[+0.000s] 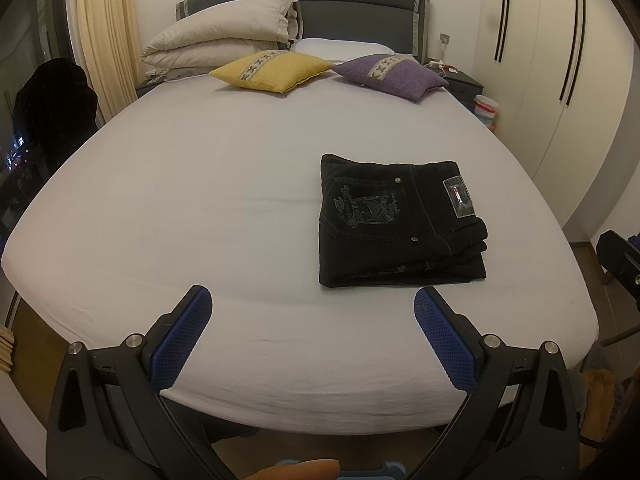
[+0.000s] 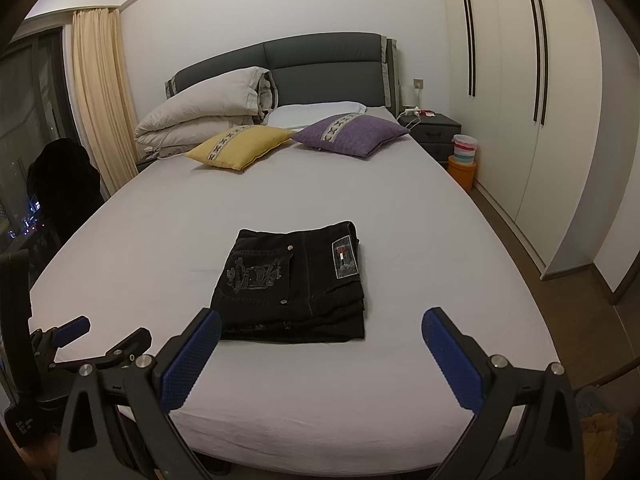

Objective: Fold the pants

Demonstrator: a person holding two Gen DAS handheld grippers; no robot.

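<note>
Black denim pants [image 1: 400,220], folded into a compact rectangle with the embroidered back pocket and waistband patch facing up, lie flat on the white-sheeted bed [image 1: 180,200] toward its foot. Left gripper [image 1: 313,334] and right gripper [image 2: 321,354] hover above the bed's near edge, blue-padded jaws spread wide, holding nothing.

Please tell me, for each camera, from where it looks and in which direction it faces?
Left wrist: sits on the left gripper at the bed's foot, faces the headboard; pants lie right of centre; its own open fingers show.
Right wrist: sits on the right gripper, same direction; pants almost straight ahead; its open fingers and the left gripper show.
Shared: bed, folded pants, yellow pillow, purple pillow.
</note>
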